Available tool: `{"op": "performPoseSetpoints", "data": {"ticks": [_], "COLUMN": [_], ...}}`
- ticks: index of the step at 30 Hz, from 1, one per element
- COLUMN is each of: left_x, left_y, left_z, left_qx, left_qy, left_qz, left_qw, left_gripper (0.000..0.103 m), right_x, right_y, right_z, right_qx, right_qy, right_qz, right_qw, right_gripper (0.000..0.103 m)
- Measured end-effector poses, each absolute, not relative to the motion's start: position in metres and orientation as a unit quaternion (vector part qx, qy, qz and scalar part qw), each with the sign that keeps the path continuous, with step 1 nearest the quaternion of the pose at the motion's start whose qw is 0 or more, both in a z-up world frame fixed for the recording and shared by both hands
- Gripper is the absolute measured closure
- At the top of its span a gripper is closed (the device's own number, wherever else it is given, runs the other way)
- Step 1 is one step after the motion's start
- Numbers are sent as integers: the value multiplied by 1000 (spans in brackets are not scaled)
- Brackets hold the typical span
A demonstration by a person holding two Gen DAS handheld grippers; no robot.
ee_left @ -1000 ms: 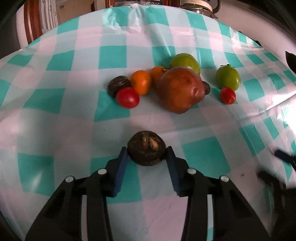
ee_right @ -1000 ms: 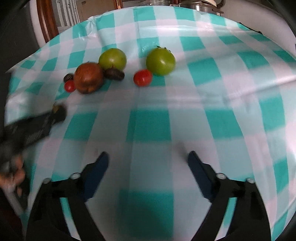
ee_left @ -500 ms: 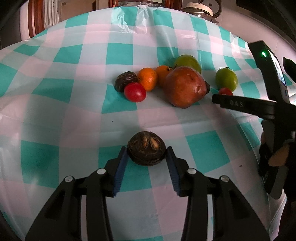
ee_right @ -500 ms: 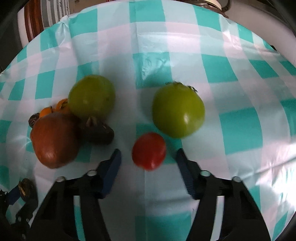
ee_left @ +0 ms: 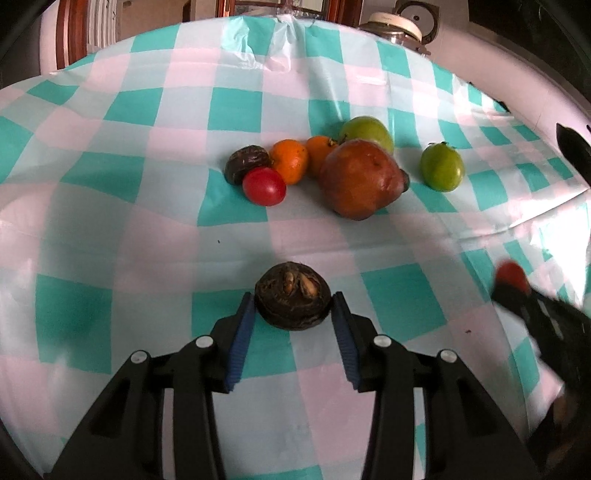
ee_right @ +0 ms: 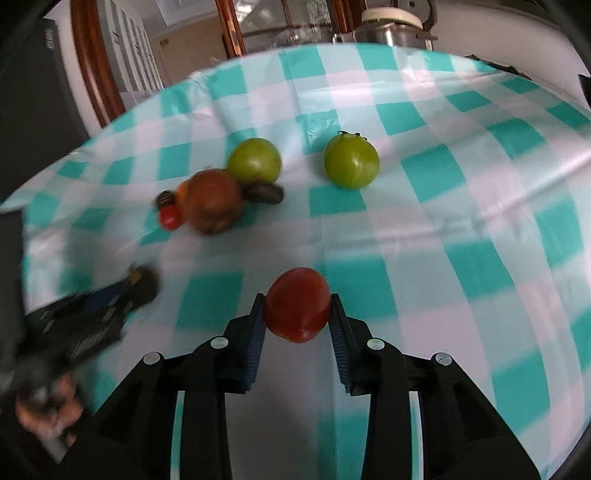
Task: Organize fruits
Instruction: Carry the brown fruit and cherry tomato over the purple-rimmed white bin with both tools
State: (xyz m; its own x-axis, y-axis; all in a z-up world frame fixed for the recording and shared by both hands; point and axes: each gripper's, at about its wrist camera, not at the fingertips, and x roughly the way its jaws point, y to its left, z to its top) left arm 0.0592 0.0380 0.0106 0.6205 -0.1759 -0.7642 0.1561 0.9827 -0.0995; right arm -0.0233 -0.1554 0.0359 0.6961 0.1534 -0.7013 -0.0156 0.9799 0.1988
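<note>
My left gripper (ee_left: 293, 306) is shut on a dark brown round fruit (ee_left: 293, 300) held above the checkered cloth. My right gripper (ee_right: 297, 308) is shut on a red tomato (ee_right: 297, 304); it also shows blurred at the right of the left wrist view (ee_left: 511, 275). On the cloth a cluster lies ahead: a brown pomegranate (ee_left: 360, 183), two oranges (ee_left: 290, 160), a second red tomato (ee_left: 264, 186), a dark fruit (ee_left: 246, 162), a green fruit (ee_left: 367, 129). A green tomato (ee_left: 442, 171) stands apart to the right, also in the right wrist view (ee_right: 351, 161).
The teal and pink checkered tablecloth (ee_left: 229, 107) covers the table. A metal appliance (ee_right: 393, 24) and wooden furniture (ee_right: 90, 62) stand beyond the far edge. Another dark fruit (ee_right: 264, 192) lies beside the pomegranate. The cloth is wrinkled at the right side.
My right gripper closed on the red tomato near the green tomato and pulled it back and up. My left gripper kept hold of the dark fruit, nearly in place.
</note>
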Motion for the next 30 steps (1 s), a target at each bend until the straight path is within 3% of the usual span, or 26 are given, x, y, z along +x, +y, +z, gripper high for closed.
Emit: {"op": "performPoseSetpoints", "data": {"ticks": [9, 19, 25, 30], "left_x": [-22, -156, -240, -307], "left_y": [11, -122, -219, -301], "left_z": [22, 52, 56, 13], "left_qx": [-21, 94, 161, 254], "left_qy": [411, 364, 354, 379], "left_qz": [-161, -322, -475, -555], "left_qw": [897, 869, 789, 696], "left_gripper": [61, 61, 61, 61], "right_x": [-152, -301, -384, -412], "right_y": [-180, -282, -352, -406], "right_z": [62, 67, 32, -44], "right_qx": [66, 78, 106, 156], "right_qy": [343, 320, 346, 440], "right_qz": [59, -20, -121, -195], "right_qw": [935, 944, 924, 863], "right_gripper": [69, 69, 69, 69]}}
